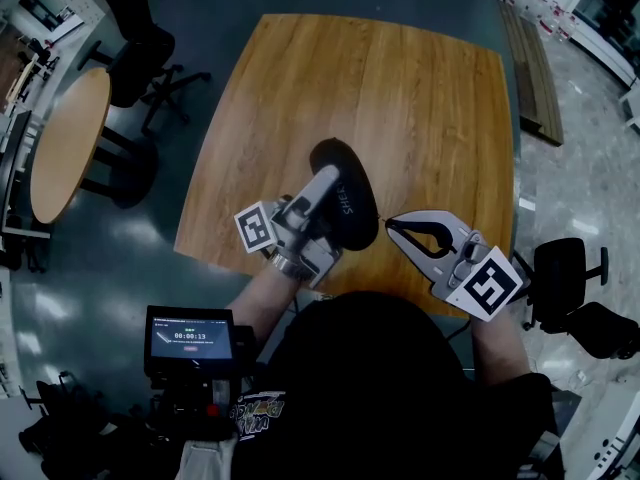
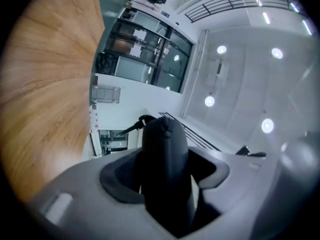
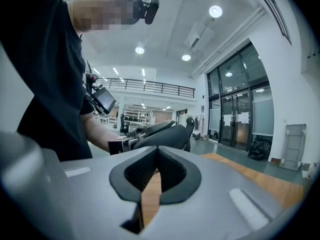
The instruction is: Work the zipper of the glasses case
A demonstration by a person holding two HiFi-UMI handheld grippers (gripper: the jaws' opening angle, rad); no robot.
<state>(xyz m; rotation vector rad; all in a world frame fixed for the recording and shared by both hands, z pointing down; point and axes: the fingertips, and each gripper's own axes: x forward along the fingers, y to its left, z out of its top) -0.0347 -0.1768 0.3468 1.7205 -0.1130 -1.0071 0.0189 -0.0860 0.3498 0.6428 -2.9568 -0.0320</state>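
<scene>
Case, black and oval, is clamped between the wide-spread jaws of the left gripper and held up over the near part of the counter. The right gripper hovers just beside it, jaws pressed together on nothing, tips pointing at the case.

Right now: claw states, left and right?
Left claw: closed on the glasses case.
Right claw: closed, nothing in it.
</scene>
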